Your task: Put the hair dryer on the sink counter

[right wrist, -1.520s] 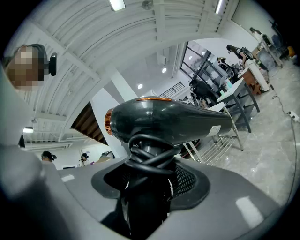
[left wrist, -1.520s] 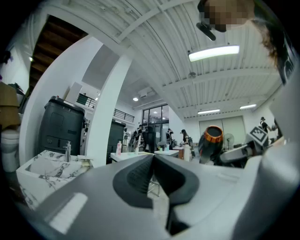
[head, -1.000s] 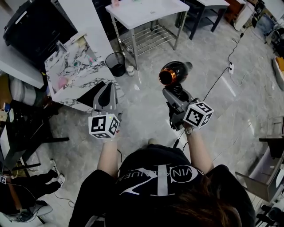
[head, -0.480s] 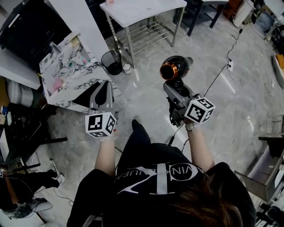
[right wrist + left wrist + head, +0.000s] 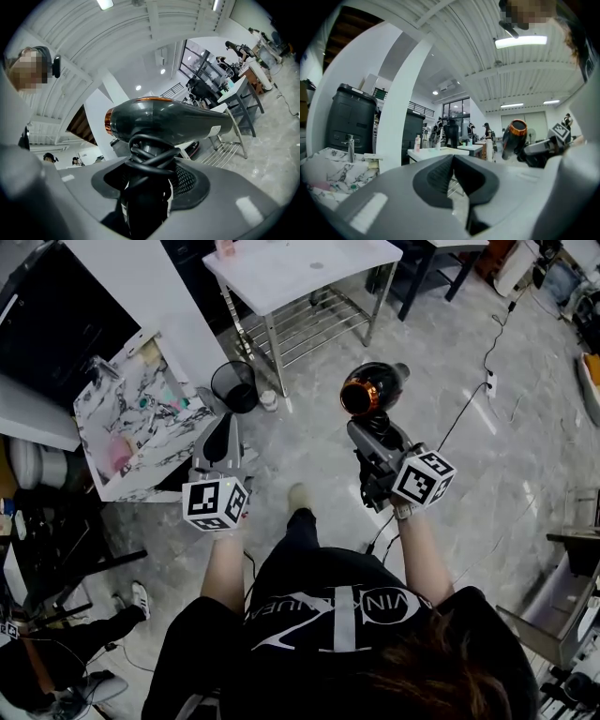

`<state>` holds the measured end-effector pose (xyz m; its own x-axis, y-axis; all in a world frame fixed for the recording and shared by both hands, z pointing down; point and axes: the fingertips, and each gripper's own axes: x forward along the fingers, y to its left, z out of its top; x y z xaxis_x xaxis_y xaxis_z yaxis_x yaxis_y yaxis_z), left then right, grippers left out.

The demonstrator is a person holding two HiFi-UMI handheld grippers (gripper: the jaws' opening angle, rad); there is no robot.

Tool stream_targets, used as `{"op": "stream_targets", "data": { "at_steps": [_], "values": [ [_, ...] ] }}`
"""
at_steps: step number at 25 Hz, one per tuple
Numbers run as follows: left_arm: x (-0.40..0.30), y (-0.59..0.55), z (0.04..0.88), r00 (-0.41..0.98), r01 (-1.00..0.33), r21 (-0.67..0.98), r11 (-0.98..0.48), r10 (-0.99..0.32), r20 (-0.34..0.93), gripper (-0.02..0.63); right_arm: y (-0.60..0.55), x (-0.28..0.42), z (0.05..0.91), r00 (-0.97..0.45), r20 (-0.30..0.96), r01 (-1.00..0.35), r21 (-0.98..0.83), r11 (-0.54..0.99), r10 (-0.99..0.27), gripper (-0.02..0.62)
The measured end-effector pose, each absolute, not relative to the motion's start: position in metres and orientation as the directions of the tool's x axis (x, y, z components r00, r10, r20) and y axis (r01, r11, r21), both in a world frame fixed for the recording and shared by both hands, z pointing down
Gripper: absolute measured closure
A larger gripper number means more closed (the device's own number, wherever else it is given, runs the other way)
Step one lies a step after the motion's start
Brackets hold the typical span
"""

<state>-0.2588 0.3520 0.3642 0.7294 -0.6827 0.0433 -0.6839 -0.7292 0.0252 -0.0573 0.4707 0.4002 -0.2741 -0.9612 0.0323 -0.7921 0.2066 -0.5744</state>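
What changed most is the whole floor under me: I have walked forward over the last second, and the white table (image 5: 281, 268) and black bin (image 5: 233, 385) have slid down the head view towards me, with one shoe (image 5: 299, 495) now stepping out ahead. The marble sink counter (image 5: 178, 427) has drifted lower and further left in the frame, so it now sits just beside my left gripper (image 5: 227, 423), and its faucet (image 5: 350, 145) shows close at the left of the left gripper view. The hair dryer (image 5: 373, 387) is not on it yet. It rides upright in the air over open floor, to the right of the counter and apart from it, exactly as it was carried a second ago. My right gripper (image 5: 367, 429) has kept its jaws clamped on the dryer's handle, where the cord (image 5: 150, 159) is wound in loops just above the pads. The left jaws are together with nothing between them. By my reckoning the carry is nearly done, and what remains is to swing the dryer left over the marble and set it down.
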Motion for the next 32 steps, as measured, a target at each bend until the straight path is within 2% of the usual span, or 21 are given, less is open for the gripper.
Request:
{"op": "stream_targets", "data": {
  "at_steps": [13, 32],
  "values": [
    [-0.188, 0.215, 0.381, 0.787, -0.617, 0.066, -0.784, -0.613, 0.075, 0.606, 0.354, -0.013, 0.415, -0.223, 0.088, -0.799, -0.587, 0.130, -0.971, 0.341],
    [-0.173, 0.107, 0.389, 0.762, -0.648, 0.076, -0.758, -0.644, 0.068, 0.606, 0.241, 0.014, 0.423, -0.263, 0.101, -0.801, -0.578, 0.158, -0.960, 0.341]
  ]
}}
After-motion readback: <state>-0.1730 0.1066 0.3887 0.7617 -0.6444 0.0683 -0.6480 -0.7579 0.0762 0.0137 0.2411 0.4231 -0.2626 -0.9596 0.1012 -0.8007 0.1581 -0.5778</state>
